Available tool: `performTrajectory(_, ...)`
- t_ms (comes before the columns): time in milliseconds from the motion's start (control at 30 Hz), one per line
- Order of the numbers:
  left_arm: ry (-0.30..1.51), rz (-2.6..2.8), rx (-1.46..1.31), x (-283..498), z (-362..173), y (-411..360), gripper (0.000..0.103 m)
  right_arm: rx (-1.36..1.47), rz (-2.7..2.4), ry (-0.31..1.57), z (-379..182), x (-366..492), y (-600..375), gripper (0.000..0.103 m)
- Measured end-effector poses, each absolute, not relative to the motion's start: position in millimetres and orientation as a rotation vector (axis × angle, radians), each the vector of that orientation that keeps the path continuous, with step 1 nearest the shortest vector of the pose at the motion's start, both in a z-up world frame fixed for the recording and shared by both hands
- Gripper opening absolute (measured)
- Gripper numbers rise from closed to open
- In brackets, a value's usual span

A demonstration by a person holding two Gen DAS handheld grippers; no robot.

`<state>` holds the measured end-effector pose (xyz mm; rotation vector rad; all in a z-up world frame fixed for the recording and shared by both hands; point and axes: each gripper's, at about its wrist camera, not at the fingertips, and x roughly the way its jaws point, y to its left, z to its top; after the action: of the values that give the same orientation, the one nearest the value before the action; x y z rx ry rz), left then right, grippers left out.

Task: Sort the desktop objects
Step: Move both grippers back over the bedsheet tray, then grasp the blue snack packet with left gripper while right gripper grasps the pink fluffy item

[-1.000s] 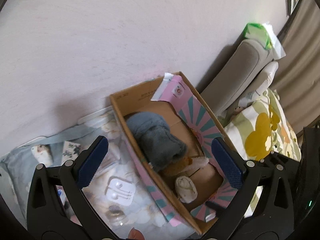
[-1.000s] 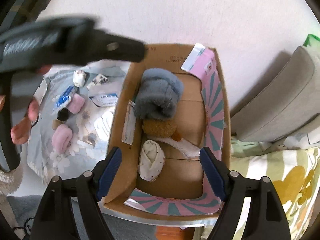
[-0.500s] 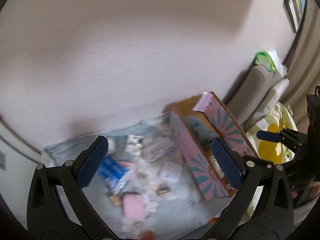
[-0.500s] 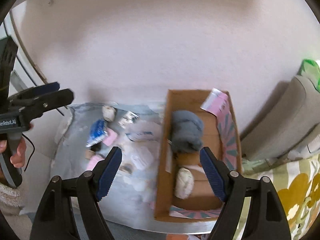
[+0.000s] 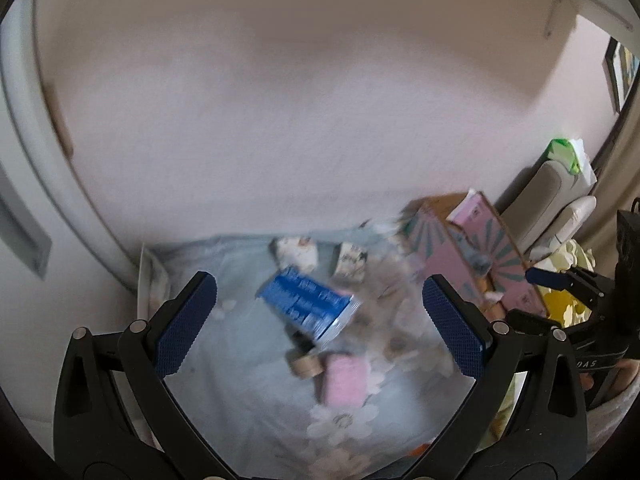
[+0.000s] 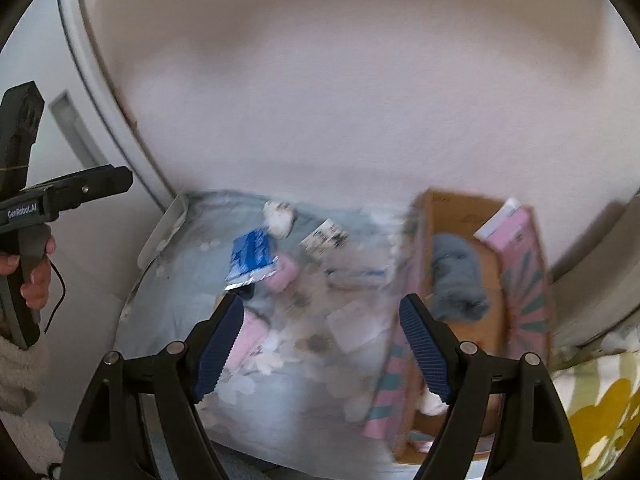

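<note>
- Left gripper (image 5: 320, 324) is spread wide and empty; the blue rectangular packet (image 5: 308, 307) lies between its fingers, on the pale floral cloth (image 5: 240, 380).
- Right gripper (image 6: 320, 346) gapes, holding nothing; the pink-patterned cardboard box (image 6: 524, 280) with a grey fabric bundle (image 6: 456, 276) sits ahead, rightward.

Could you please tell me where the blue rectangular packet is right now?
The blue rectangular packet lies on the pale floral cloth, left of the cardboard box, beside a pink pouch.

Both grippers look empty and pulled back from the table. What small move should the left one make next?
Probably lower the open left gripper onto the blue packet, which lies between its fingers on the floral cloth, outside the cardboard box. Blur hides the packet's edges.
</note>
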<state>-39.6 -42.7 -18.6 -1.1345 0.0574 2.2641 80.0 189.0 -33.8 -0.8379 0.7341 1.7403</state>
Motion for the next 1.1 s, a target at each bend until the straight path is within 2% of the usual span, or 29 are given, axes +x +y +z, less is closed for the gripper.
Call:
performTrajectory(267,0.019,2.12,-1.333,-46.9,-107.0,-39.8,0.102,-0.885,1.738,0.868,-109.2,41.0,181.4,0.077)
performTrajectory(467,-0.078,2.079,-1.507,-87.1,-165.3,-6.7,0.102,-0.874,1.683,0.91,-167.0,-3.8,164.7,0.077)
performTrajectory(633,-0.067,2.112,-1.63,-118.6,-199.9,21.2,0.101,-0.877,1.665,0.873,-190.6,-27.4,164.2,0.077)
performTrajectory(800,-0.184,2.121,-1.742,-135.4,-221.1,23.9,0.1,-0.869,1.654,0.838,-198.7,-33.9,169.0,0.077)
performTrajectory(867,-0.187,2.126,-1.773,-136.7,-226.3,25.8,0.096,-0.858,1.641,0.839,-200.8,-31.9,171.4,0.077)
performTrajectory(900,-0.19,2.127,-1.781,-136.3,-227.9,26.9,0.095,-0.848,1.632,0.844,-201.8,-29.7,172.4,0.076)
performTrajectory(1000,-0.23,2.121,-1.807,-135.3,-233.9,26.7,0.082,-0.841,1.618,0.855,-205.7,-25.2,174.4,0.065)
performTrajectory(1067,-0.234,2.128,-1.814,-134.2,-236.2,26.0,0.077,-0.847,1.629,0.861,-209.0,-22.9,175.1,0.058)
performTrajectory(1100,-0.226,2.136,-1.806,-133.4,-235.4,26.1,0.076,-0.848,1.636,0.863,-210.2,-22.2,175.1,0.051)
